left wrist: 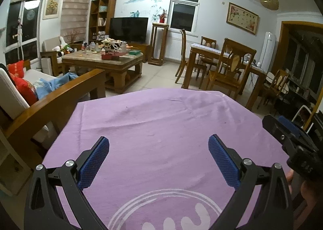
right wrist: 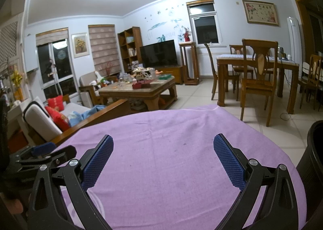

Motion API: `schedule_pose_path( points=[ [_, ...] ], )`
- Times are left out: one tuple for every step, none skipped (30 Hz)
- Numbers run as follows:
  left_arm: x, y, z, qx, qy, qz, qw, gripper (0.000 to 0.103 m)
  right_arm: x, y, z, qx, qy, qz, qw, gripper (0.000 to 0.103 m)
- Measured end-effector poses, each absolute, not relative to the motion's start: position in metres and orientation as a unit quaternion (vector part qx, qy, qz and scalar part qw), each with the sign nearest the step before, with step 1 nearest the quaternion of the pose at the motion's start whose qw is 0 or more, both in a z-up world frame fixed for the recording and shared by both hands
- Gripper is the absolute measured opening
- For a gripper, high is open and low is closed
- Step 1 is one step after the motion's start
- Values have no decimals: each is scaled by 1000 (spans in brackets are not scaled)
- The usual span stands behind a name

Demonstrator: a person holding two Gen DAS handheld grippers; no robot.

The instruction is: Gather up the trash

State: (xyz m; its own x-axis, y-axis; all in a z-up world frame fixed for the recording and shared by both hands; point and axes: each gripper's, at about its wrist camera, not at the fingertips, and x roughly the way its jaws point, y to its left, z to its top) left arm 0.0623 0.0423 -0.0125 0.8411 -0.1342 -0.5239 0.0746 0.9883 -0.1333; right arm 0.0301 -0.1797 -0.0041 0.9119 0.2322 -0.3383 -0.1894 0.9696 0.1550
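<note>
Trash: no piece of it can be made out on the cloth in either view; small dark specks are too small to tell.

Left wrist view
Left tongs (left wrist: 158, 153): spread wide apart, gripping nothing, held over the purple cloth.
Blue pads (left wrist: 93, 162): one on each finger, both bare.
Surface (left wrist: 161, 117): covered by a purple cloth with a white circular print near the bottom edge.
Right tongs (left wrist: 288, 131): seen at the right edge, beside the cloth; from here I cannot tell how they stand.
Sofa (left wrist: 26, 86): left of the surface, with red cushions and a blue cloth on the seat.
Coffee table (left wrist: 105, 62): farther back, crowded with small items.
Dining table (left wrist: 220, 58): at right, with wooden chairs around it.

Right wrist view
Right tongs (right wrist: 163, 149): spread wide apart, gripping nothing, over the same purple cloth.
Left tongs (right wrist: 46, 149): at the left edge, low beside the cloth.
Black bin (right wrist: 315, 149): at the right edge, just beside the surface; its inside is hidden.
Television (right wrist: 158, 53): dark, against the far wall.
</note>
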Motion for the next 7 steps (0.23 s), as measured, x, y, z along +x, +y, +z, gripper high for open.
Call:
schedule_pose_path(
  points=[
    [61,42,-13,-52,276,-52,958,98,30,-180,-4,59,180,108,976,98],
    [63,42,-12,-51,278,-53,958,98,30,-180,-4,59,180,108,976,98],
    [63,41,-12,-51,280,-55,957,98,30,-180,-3,60,180,108,976,98],
    [63,41,-12,-50,282,-56,956,98,30,-180,-3,60,180,108,976,98],
    [63,40,-12,-47,283,-54,956,98,30,-180,-3,60,180,108,976,98],
    [63,40,-11,-45,283,-53,957,98,30,-180,-3,60,180,108,976,98],
    [63,40,-11,-44,283,-52,957,98,30,-180,-3,60,180,108,976,98]
  ],
)
